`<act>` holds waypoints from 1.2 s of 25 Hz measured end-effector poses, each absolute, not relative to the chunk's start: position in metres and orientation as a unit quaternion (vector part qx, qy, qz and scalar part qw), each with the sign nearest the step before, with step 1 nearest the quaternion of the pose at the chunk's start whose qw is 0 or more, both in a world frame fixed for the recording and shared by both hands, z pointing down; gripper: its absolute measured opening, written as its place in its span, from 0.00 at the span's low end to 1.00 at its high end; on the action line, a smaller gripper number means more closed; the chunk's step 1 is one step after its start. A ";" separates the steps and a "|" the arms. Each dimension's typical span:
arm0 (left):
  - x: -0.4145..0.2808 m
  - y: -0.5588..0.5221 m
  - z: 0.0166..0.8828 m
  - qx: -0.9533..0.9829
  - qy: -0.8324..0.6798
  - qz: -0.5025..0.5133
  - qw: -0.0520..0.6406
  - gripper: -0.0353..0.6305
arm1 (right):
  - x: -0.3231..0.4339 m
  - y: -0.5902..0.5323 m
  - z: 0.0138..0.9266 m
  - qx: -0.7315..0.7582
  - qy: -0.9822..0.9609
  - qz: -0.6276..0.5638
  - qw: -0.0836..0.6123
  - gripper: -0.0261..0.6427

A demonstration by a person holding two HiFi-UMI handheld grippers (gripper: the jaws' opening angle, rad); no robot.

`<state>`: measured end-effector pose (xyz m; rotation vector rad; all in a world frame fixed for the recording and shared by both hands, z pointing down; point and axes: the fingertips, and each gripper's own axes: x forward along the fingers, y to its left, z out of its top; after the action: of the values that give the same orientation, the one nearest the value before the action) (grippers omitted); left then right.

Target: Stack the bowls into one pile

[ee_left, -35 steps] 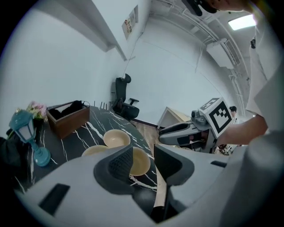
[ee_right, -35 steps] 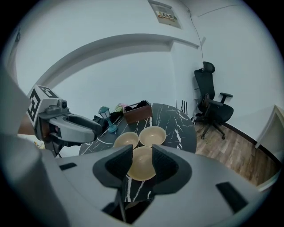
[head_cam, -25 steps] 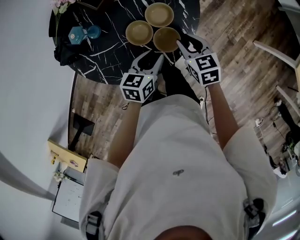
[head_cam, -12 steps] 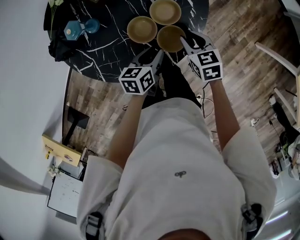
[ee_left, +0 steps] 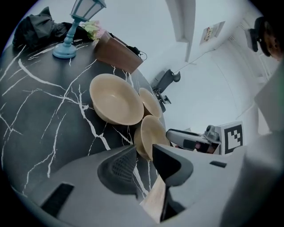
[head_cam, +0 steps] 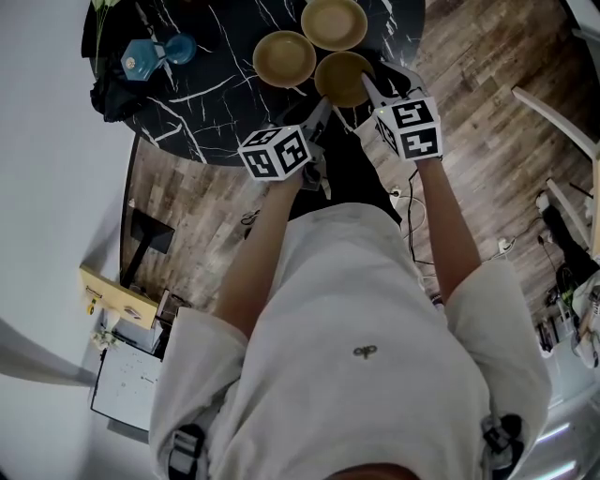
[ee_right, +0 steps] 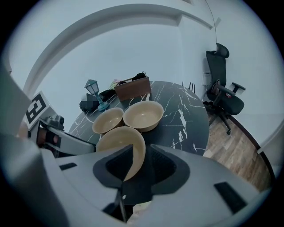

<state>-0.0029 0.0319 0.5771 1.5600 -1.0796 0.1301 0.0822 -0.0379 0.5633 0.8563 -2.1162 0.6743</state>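
Nearest, the person's forearms [head_cam: 267,234] reach out over the edge of the black table [head_cam: 216,94]. Both hands are lower than a second ago and closer to the nearest bowl [head_cam: 342,78], which sits by the table's near edge.

The left gripper [head_cam: 321,111] has rolled in that time: its marker cube [head_cam: 275,153] now shows the head view a different tilt. Its jaws have just been closing a little, yet they stand wide with nothing pressed between them. In the left gripper view the nearest bowl's edge lies just past their tips.

The right gripper [ee_right: 141,153] is further in. Its jaws stand apart astride the near-right rim of that bowl, with the wall close to one pad and a dark gap at the other, so I judge the rim not yet pinched.

Beyond, the left bowl [head_cam: 284,58] and the far bowl [head_cam: 333,22] rest on the table just beside each other and beside the nearest one; whether the rims touch I cannot tell. All three sit singly, so no pile has begun. Farther back stand a blue lamp [head_cam: 141,61] and a dark bundle [head_cam: 112,98].

The descent reads as the approach for the first lift. The right jaws probably need only shut on the rim before that bowl can be carried into one of the two behind it.
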 end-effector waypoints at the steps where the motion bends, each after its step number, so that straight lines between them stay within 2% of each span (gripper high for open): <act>1: -0.003 0.032 0.578 0.666 -0.461 0.054 0.584 0.22 | 0.083 -0.037 0.565 0.334 -0.824 0.263 0.374 0.22; 9: 0.000 0.028 0.578 0.676 -0.451 0.056 0.580 0.13 | 0.089 -0.039 0.572 0.339 -0.818 0.266 0.382 0.16; 19: 0.002 0.027 0.578 0.687 -0.433 0.069 0.580 0.12 | 0.087 -0.033 0.573 0.334 -0.816 0.267 0.390 0.10; 30: 0.010 0.033 0.570 0.704 -0.403 0.080 0.579 0.10 | 0.096 -0.031 0.566 0.357 -0.810 0.276 0.375 0.08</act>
<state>0.0103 0.0328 0.5700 1.6459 -0.9424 0.1865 0.0958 -0.0308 0.5664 0.9142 -2.0721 0.7065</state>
